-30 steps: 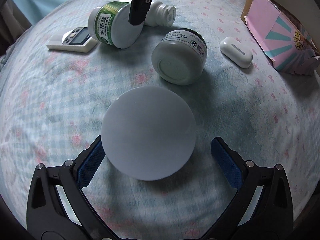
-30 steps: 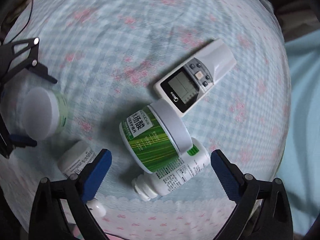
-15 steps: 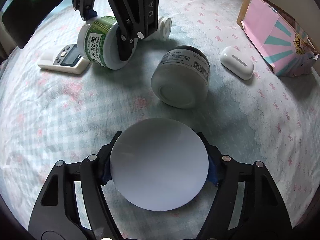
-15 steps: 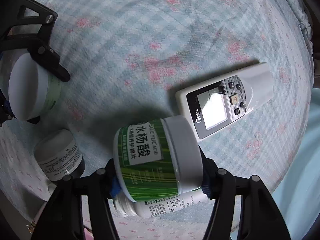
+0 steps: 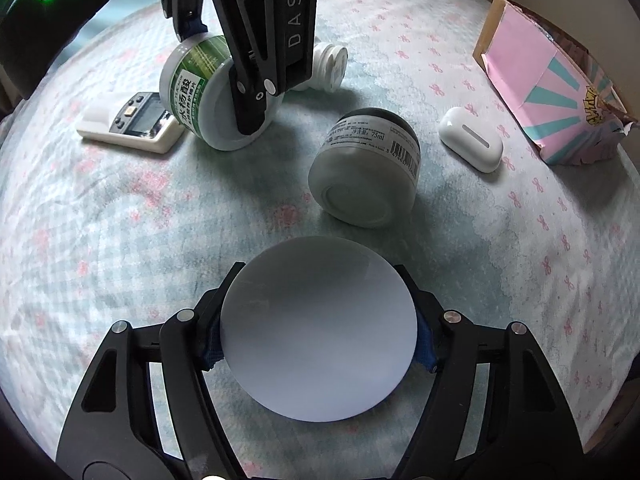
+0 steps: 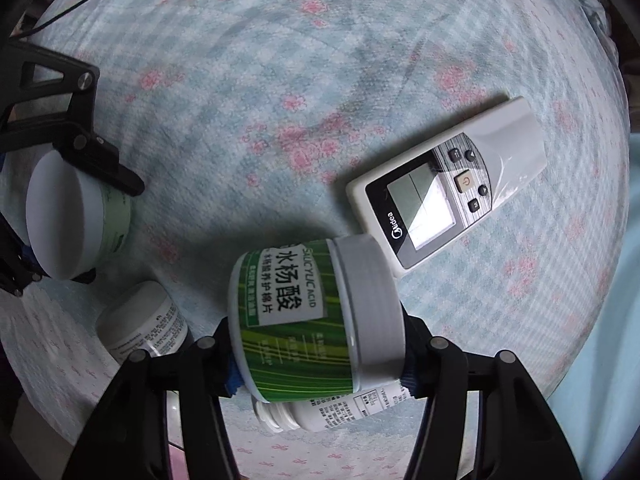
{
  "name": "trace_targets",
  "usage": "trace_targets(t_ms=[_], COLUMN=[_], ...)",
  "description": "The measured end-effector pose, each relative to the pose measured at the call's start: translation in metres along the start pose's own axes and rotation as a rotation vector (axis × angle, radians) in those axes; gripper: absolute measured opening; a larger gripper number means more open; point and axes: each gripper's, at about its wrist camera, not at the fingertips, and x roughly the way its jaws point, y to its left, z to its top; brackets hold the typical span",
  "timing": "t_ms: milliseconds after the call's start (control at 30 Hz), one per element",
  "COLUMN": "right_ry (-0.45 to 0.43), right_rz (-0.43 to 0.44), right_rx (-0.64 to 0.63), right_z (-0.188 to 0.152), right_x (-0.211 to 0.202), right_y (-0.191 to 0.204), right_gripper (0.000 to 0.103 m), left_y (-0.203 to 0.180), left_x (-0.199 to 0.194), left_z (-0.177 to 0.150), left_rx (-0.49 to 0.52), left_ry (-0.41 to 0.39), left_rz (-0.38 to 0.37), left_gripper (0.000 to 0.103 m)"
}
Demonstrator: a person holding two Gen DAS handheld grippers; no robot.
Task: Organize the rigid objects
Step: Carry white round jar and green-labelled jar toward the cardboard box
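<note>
A floral bedspread (image 5: pixel 120 240) is serving as the work surface, with a pink carton (image 5: pixel 552 92) lying at its far right edge. Both tools are gripping: the left gripper (image 5: pixel 318 340) is pinching a white-lidded jar (image 5: pixel 318 344) at the near centre, lid facing the camera, while the right gripper (image 6: pixel 316 364) is clamping the green-labelled jar (image 6: pixel 308 320) across its base and lid — this jar appears tilted, and whether it is touching the cloth cannot be told. The grasp step is thus judged to be in hand for both jars, with nothing yet grouped. Around them are lying a remote control (image 6: pixel 448 196) just beside the green-labelled jar, a grey jar (image 5: pixel 368 172) on its side in mid-scene, a white pill bottle (image 6: pixel 332 408) beneath the right tool, and an earbud case (image 5: pixel 472 144) near the carton. The next move is likely calling for a lift clear of the neighbours — then setting each jar upright in a chosen spot.
</note>
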Motion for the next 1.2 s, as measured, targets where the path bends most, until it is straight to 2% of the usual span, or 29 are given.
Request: trace_targets(t_ms=[133, 400, 600, 800, 900, 1200], right_ry=[0.000, -0.057, -0.091, -0.134, -0.166, -0.251], right_rz=[0.072, 0.259, 0.311, 0.298, 0.283, 0.173], right_rx=[0.171, 0.652, 0.903, 1.048, 1.108, 1.253], right_z=[0.003, -0.019, -0.043, -0.080, -0.117, -0.227], right_x=[-0.012, -0.041, -0.073, -0.130, -0.155, -0.234], right_y=[-0.015, -0.056, -0.059, -0.029, -0.001, 0.060], right_gripper=[0.054, 0.054, 0.054, 0.054, 0.054, 0.054], left_y=[0.009, 0.037, 0.064, 0.077, 0.075, 0.022], left_x=[-0.010, -0.043, -0.079, -0.129, -0.154, -0.220], left_z=[-0.002, -0.013, -0.009, 0.014, 0.033, 0.098], left_rx=[-0.042, -0.197, -0.281, -0.298, -0.294, -0.296], left_ry=[0.004, 0.034, 0.031, -0.001, -0.018, -0.081], left_rz=[-0.025, -0.060, -0.044, -0.019, -0.014, -0.073], left_gripper=[0.068, 0.068, 0.068, 0.068, 0.068, 0.068])
